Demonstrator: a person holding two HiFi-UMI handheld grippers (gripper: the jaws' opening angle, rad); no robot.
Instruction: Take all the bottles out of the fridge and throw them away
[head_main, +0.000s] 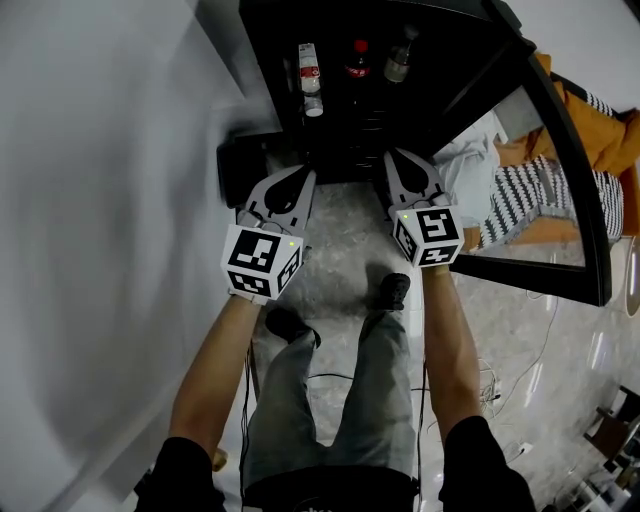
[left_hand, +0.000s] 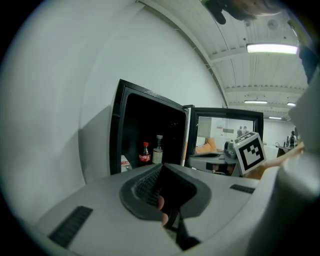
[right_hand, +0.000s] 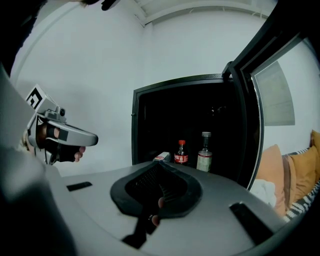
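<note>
The black fridge (head_main: 270, 40) stands open in front of me. Inside it, a cola bottle (head_main: 358, 60) with a red cap and a clear bottle (head_main: 400, 58) with a grey cap stand upright, and a bottle with a red label (head_main: 310, 75) lies to their left. The right gripper view shows the same cola bottle (right_hand: 181, 153), clear bottle (right_hand: 204, 147) and lying bottle (right_hand: 162, 156). My left gripper (head_main: 302, 176) and right gripper (head_main: 400, 158) point at the fridge from just outside it. Both are shut with nothing between the jaws.
The fridge's glass door (head_main: 560, 150) swings open to the right. Behind it is a sofa with orange cushions (head_main: 600, 130) and a striped blanket (head_main: 525, 195). A white wall (head_main: 100, 200) runs along the left. The person's shoes (head_main: 392, 290) and cables (head_main: 490, 385) are on the floor.
</note>
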